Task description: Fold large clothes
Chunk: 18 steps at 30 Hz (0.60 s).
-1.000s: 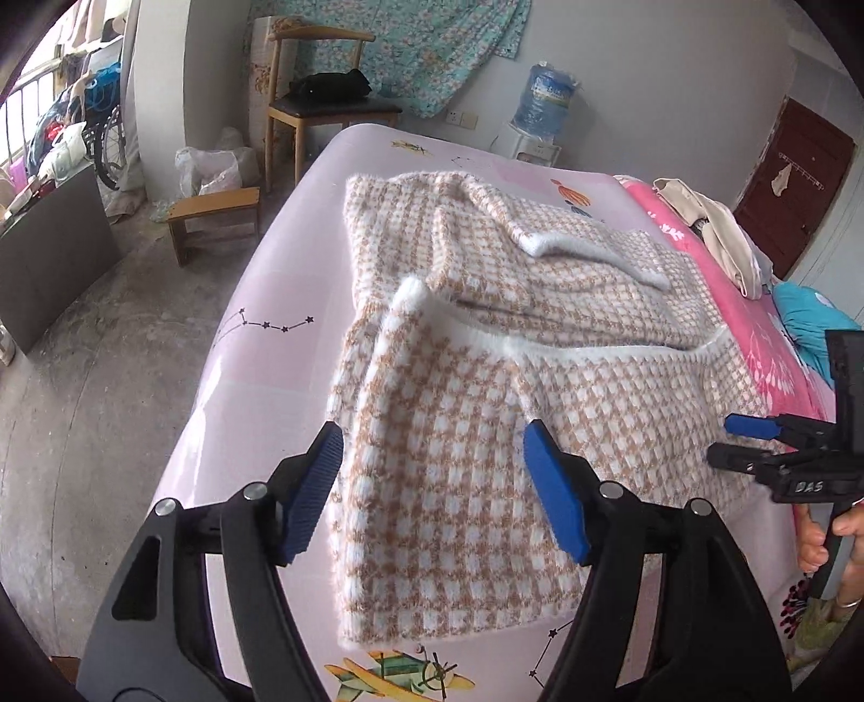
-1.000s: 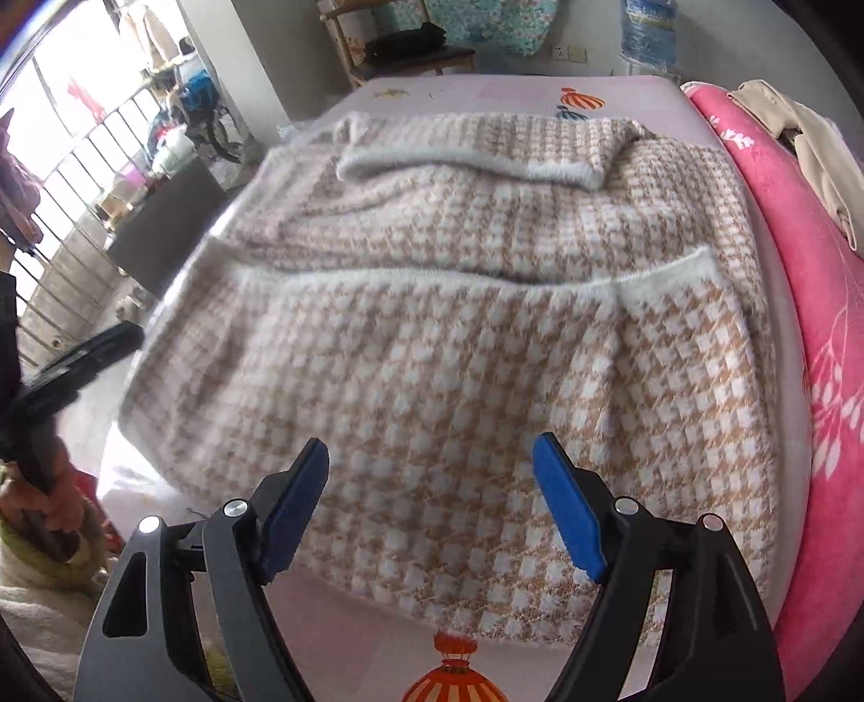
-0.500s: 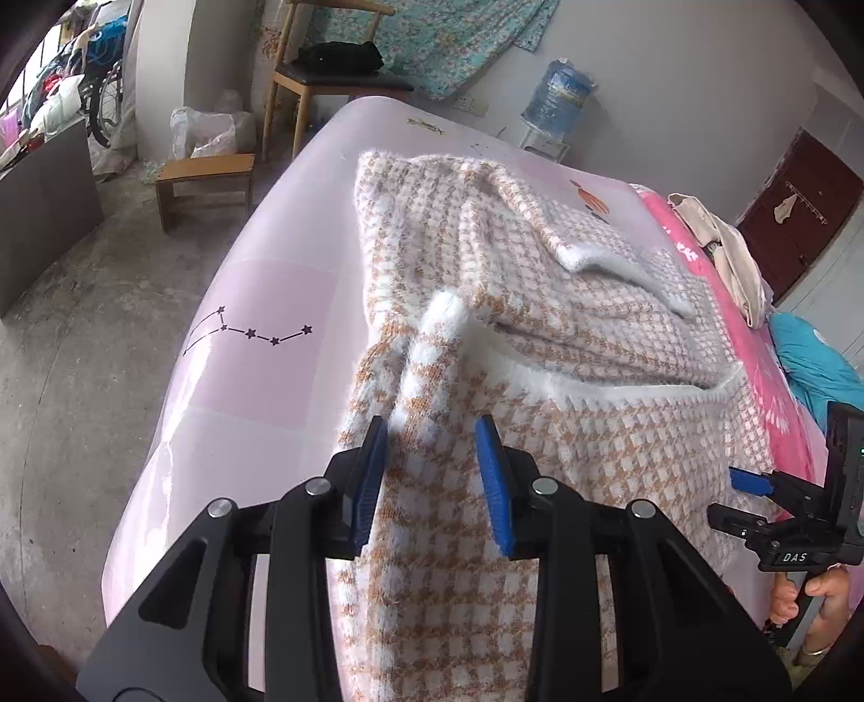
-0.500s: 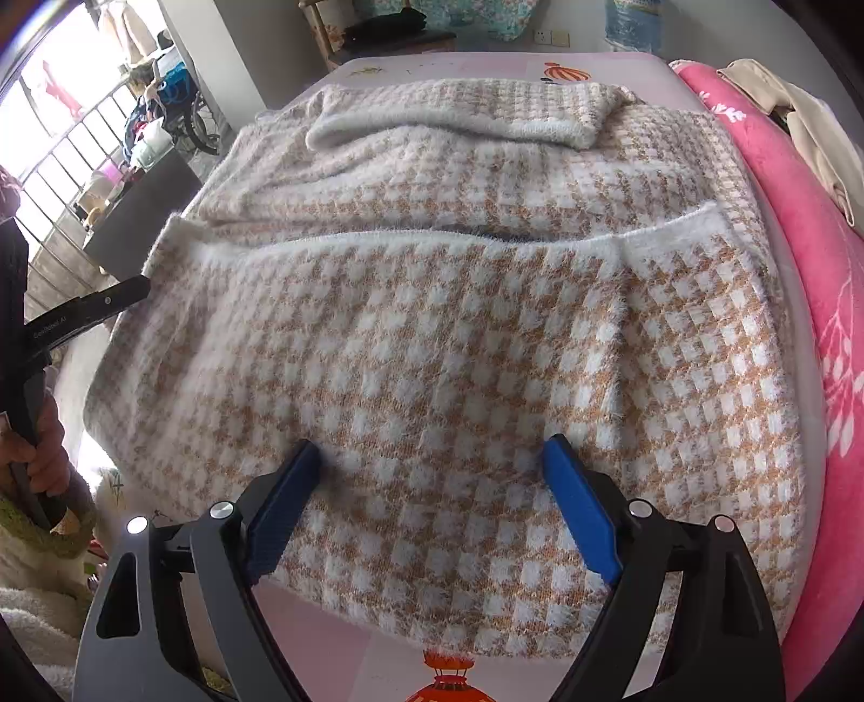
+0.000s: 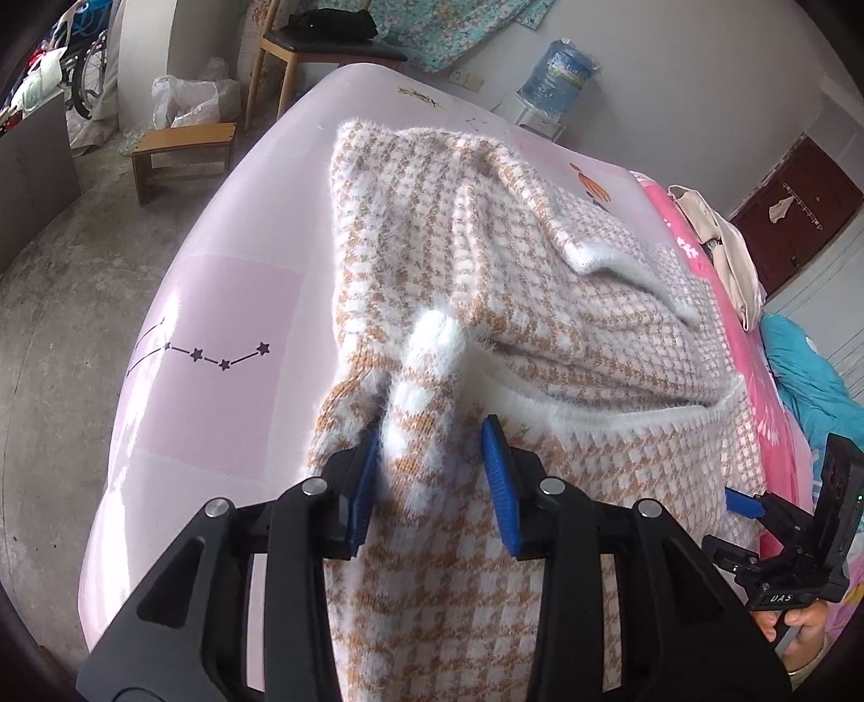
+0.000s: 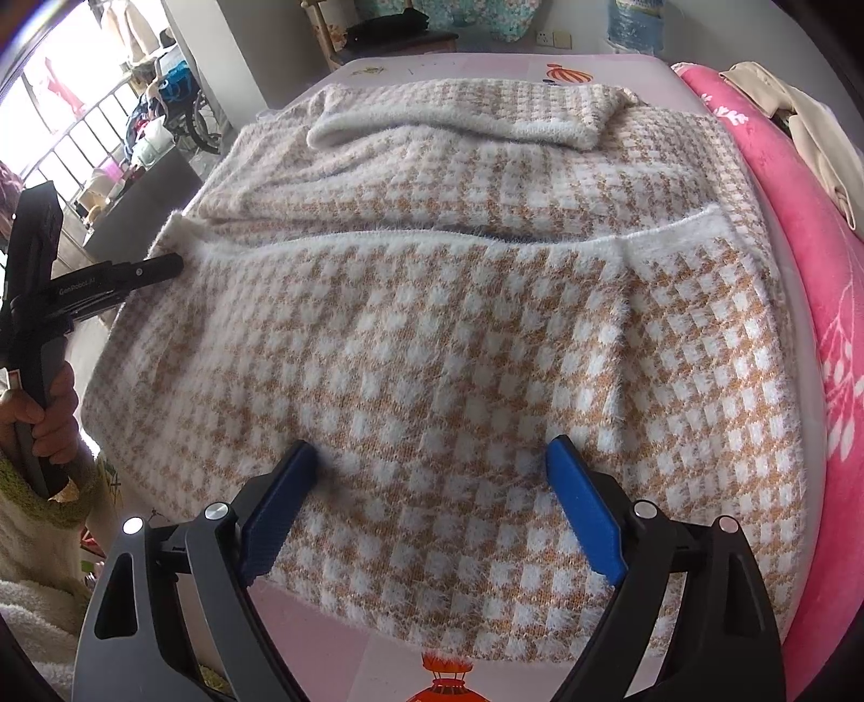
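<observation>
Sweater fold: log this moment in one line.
left tool: opening slightly, bunched sweater edge between pads | right tool: open over near hem | sweater: spread on bed

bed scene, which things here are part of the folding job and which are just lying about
Part of the job:
- checked knit garment, spread on the bed
- left tool, opening, a raised fold of the knit between its pads
- right tool, open over the near hem

Just lying about:
- beige clothing on the pink blanket
- wooden stool
- chair
- water bottle
</observation>
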Motion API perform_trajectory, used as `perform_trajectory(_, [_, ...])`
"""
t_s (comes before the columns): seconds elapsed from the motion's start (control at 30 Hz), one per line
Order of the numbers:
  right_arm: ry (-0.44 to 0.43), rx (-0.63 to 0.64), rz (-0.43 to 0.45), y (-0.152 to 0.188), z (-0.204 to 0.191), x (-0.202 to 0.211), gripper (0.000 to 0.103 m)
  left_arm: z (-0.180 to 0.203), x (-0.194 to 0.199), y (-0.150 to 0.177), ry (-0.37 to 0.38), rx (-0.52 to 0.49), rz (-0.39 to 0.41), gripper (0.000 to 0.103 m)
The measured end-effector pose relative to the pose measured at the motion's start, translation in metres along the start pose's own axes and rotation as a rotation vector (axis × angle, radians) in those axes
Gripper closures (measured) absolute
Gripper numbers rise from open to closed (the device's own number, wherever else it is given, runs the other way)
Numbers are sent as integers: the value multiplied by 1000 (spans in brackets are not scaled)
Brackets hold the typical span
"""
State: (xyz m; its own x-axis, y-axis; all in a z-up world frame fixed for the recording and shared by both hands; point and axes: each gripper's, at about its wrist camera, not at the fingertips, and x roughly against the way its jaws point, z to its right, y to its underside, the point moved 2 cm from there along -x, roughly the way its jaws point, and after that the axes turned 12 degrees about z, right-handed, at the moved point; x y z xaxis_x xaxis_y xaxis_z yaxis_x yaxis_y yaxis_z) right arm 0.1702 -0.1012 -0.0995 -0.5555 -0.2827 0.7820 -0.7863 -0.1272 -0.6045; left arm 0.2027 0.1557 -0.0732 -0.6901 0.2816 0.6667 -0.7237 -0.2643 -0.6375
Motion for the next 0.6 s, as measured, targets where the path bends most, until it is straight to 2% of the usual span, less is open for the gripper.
perform_trajectory(0.17, [0,-1,1,0,0,0,18,13,11,5,22,-36,-8,67])
perform_trajectory(0.3, [-1,-1,2,1,0,1,17,27,12,19,-92,-162,-36,67])
perform_trajectory(0.47, [-5,-3,8,0,0,2,17,23,7,17,-140,-143,-30,65])
perform_trajectory(0.6, [-22,-48,41,2,6,11,17,30,5,20,-202,-170,-3,65])
